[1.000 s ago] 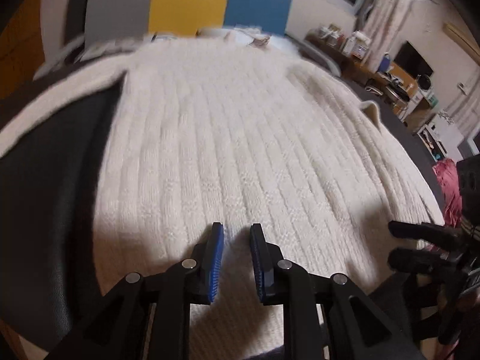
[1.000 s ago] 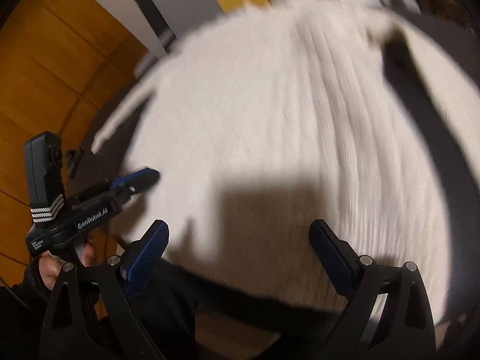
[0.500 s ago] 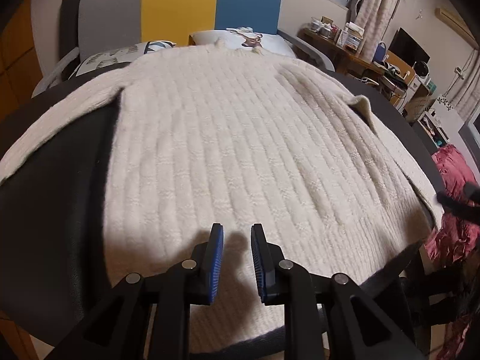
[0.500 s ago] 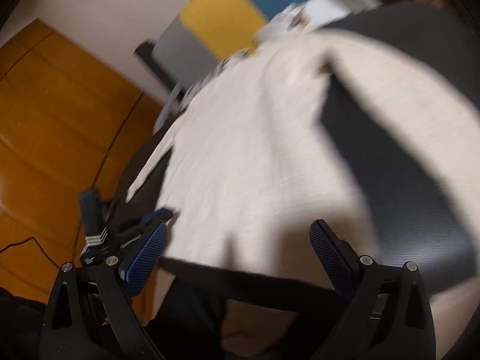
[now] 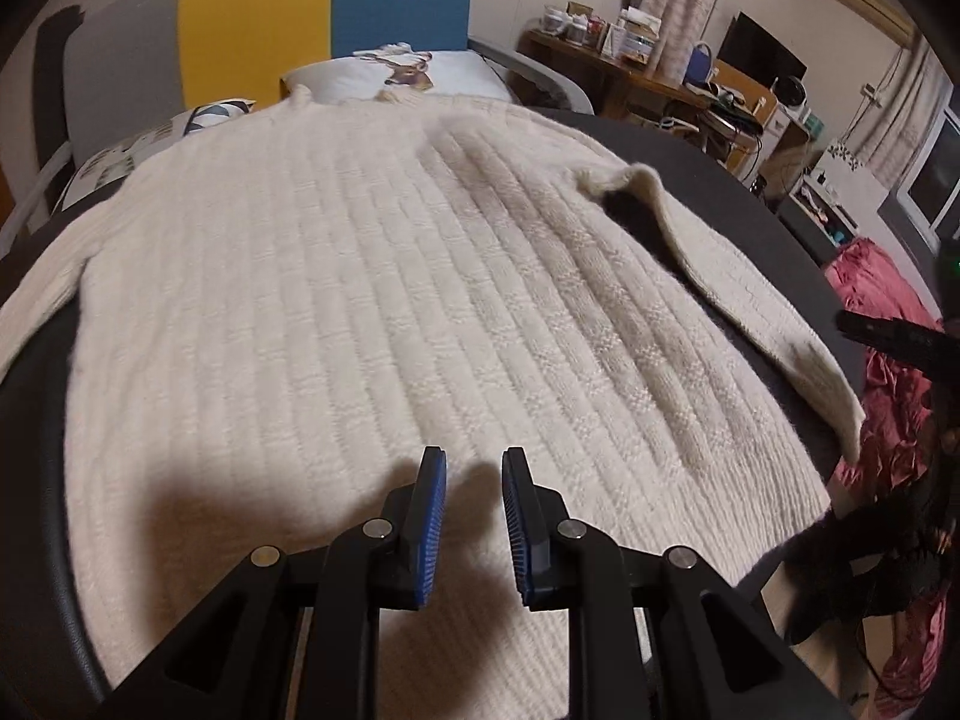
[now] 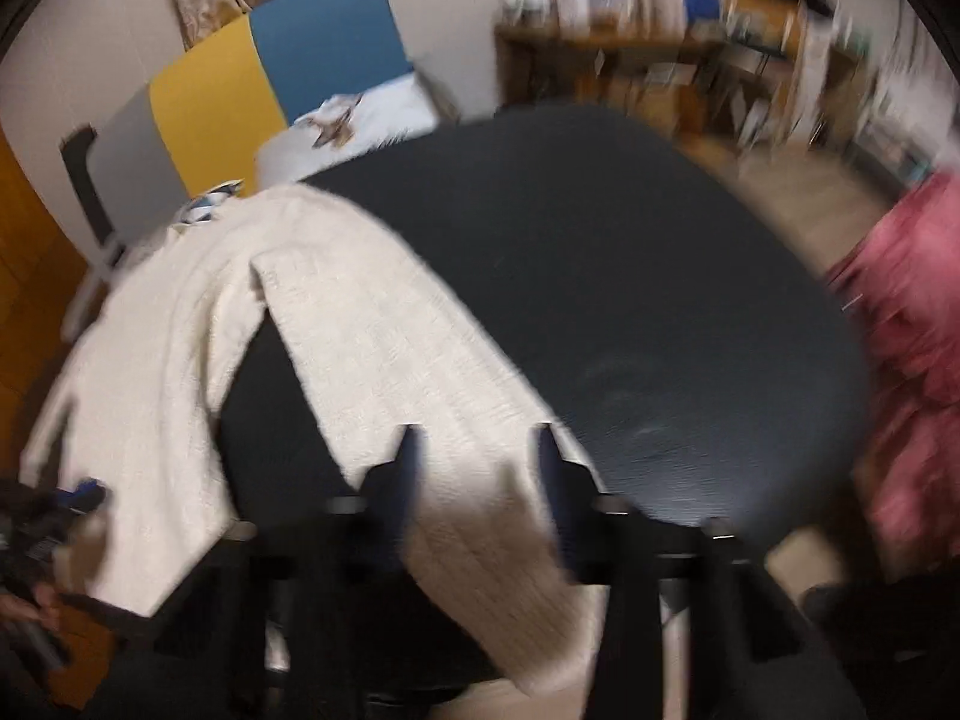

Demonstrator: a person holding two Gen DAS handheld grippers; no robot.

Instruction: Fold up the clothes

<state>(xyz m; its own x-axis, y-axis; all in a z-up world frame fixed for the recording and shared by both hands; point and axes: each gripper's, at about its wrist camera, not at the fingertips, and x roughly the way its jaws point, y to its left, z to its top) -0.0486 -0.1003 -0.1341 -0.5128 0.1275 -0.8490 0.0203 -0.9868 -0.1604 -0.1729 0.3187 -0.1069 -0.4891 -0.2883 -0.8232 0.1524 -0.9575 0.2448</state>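
A cream ribbed sweater (image 5: pixel 360 300) lies spread flat on a dark round table (image 5: pixel 36 480). My left gripper (image 5: pixel 474 480) hovers over its near hem, open by a narrow gap with nothing between the blue pads. The sweater's right sleeve (image 5: pixel 750 312) runs toward the table's right edge. In the blurred right wrist view that sleeve (image 6: pixel 420 372) lies across the table (image 6: pixel 630 300) and droops over the near rim. My right gripper (image 6: pixel 477 450) is above it, its jaws closing with the sleeve seen between the fingers, lying flat and not pinched.
A heap of pink-red cloth (image 5: pixel 876 276) lies on the floor right of the table. Behind the table are a bed with a printed pillow (image 5: pixel 396 69) and a cluttered wooden desk (image 5: pixel 630 60). The left gripper (image 6: pixel 60 504) shows at the right wrist view's lower left.
My right gripper swung from the sweater's body to the right sleeve, and its fingers have drawn closer together. The left gripper drew back a little over the hem, its gap unchanged.
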